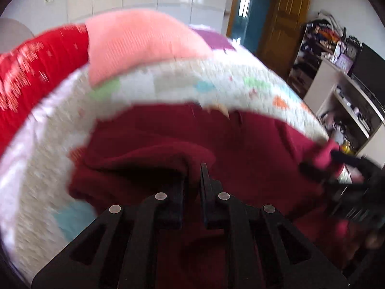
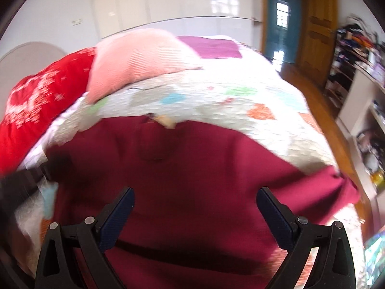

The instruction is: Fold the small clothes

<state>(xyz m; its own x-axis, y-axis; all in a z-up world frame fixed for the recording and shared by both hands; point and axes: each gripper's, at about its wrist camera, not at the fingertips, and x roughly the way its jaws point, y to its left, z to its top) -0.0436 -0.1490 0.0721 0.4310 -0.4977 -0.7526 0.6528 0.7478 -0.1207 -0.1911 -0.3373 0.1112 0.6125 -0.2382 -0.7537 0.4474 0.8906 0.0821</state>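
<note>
A dark red garment (image 1: 252, 149) lies on a quilted bed. In the left wrist view my left gripper (image 1: 193, 171) is shut on a fold of it, and cloth hangs over the fingers. My right gripper (image 1: 320, 166) shows blurred at the right edge, beside the garment's far corner. In the right wrist view the right gripper (image 2: 195, 192) is open wide over the flat red garment (image 2: 192, 180), with nothing between the fingers. The left gripper (image 2: 21, 183) is a dark blur at the left edge.
The white quilt (image 2: 240, 101) has coloured patches. A pink pillow (image 1: 139, 41) and a red pillow (image 1: 31, 72) lie at the bed's far end. Shelves (image 1: 336, 91) full of items and a wooden door (image 1: 286, 16) stand on the right.
</note>
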